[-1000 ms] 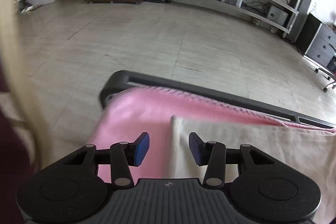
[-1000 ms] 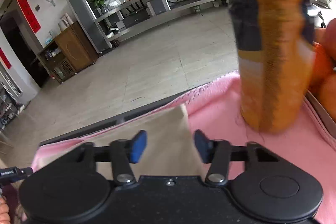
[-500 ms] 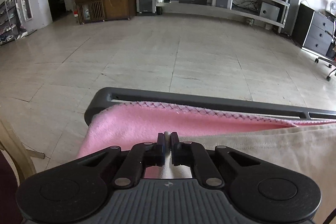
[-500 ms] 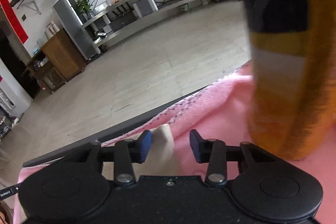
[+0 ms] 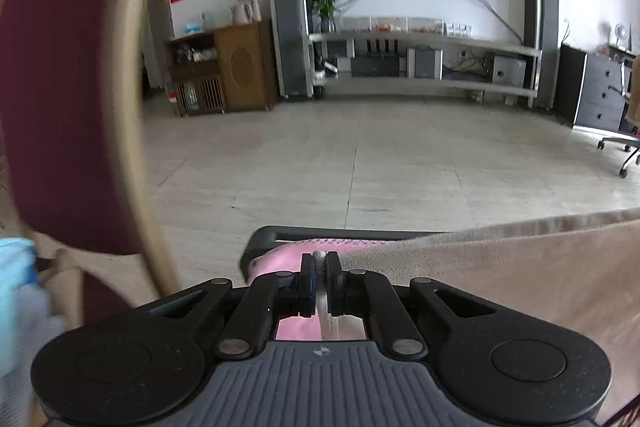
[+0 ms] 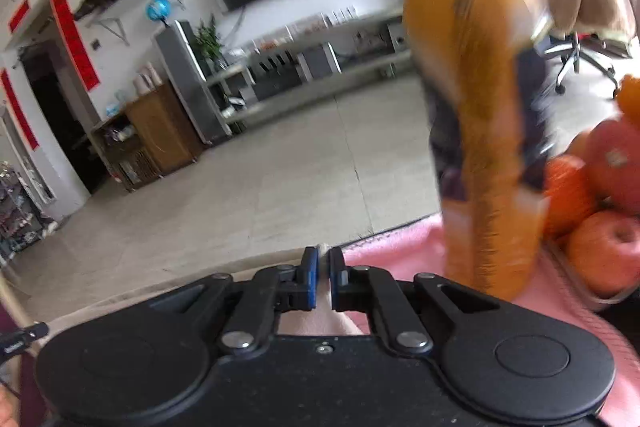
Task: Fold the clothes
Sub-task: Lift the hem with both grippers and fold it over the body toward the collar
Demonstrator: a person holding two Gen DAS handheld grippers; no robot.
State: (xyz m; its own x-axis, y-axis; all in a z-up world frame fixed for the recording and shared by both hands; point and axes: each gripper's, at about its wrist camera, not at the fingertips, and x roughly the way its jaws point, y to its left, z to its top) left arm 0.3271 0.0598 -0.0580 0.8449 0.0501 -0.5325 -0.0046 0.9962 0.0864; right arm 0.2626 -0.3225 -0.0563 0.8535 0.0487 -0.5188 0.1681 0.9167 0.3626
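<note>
Left hand-held gripper (image 5: 319,281): fingers closed to a narrow slit, pinching a corner of the beige garment (image 5: 500,275). A small nub of fabric protrudes above the blue pads (image 5: 306,285). The garment is a matte, finely woven cloth; it spreads from the pinch point toward 3 o'clock in a broad, slightly sagging sheet with a hemmed upper edge.

Right hand-held gripper (image 6: 324,281): fingers likewise closed on an edge of the same beige garment (image 6: 320,323), with a tuft of cloth showing at the fingertips.

Beneath the garment lies a pink blanket (image 6: 400,251), soft and fleecy, with a stitched border. It covers a counter whose dark, rounded rim (image 5: 276,235) shows at 12 o'clock from the left gripper.

At 2 o'clock in the right wrist view stands a blurred orange-and-dark furry object (image 6: 480,131); its identity cannot be determined. At 3 o'clock, round orange and red fruit (image 6: 600,243) is piled together.

At 9 o'clock in the left wrist view is a chair back (image 5: 68,87): maroon upholstery, pale curved frame.
</note>
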